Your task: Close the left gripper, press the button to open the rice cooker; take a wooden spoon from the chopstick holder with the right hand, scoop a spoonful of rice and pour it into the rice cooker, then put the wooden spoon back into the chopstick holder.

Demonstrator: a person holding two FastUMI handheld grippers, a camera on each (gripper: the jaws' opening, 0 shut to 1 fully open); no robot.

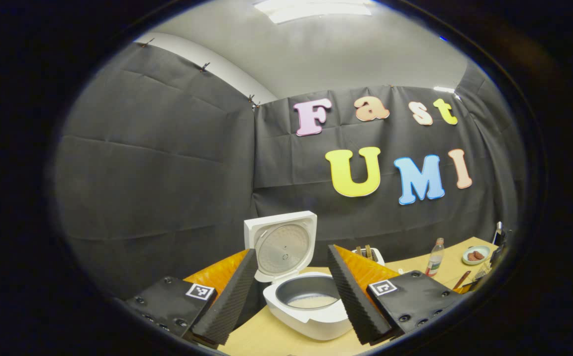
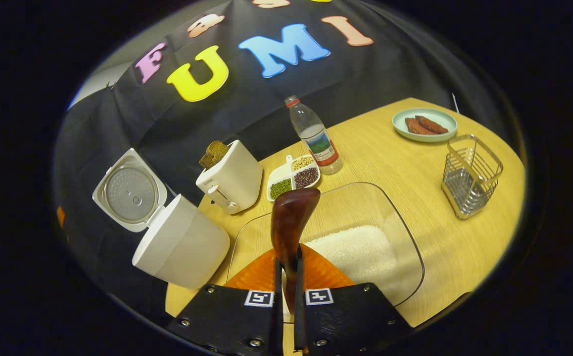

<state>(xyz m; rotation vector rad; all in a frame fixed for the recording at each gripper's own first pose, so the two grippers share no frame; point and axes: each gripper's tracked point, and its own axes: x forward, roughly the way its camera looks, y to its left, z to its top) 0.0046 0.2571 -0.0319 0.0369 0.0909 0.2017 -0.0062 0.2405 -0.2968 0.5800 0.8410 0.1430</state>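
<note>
The white rice cooker [image 1: 311,301] stands with its lid [image 1: 280,245] up, a little rice in its inner pot. My left gripper [image 1: 289,291] hangs open just in front of it, the pot showing between its fingers. In the right gripper view the cooker [image 2: 180,242] sits at the left, lid raised. My right gripper [image 2: 286,277] is shut on the dark wooden spoon [image 2: 291,217], whose bowl points up and away, above the clear tray of white rice [image 2: 360,252]. The wire chopstick holder [image 2: 469,175] stands at the right.
A white toaster [image 2: 232,180] with bread stands behind the rice tray. Beside it are a divided dish of beans [image 2: 294,178] and a water bottle [image 2: 313,133]. A green plate [image 2: 425,126] with brown pieces sits far right, near the table's back edge.
</note>
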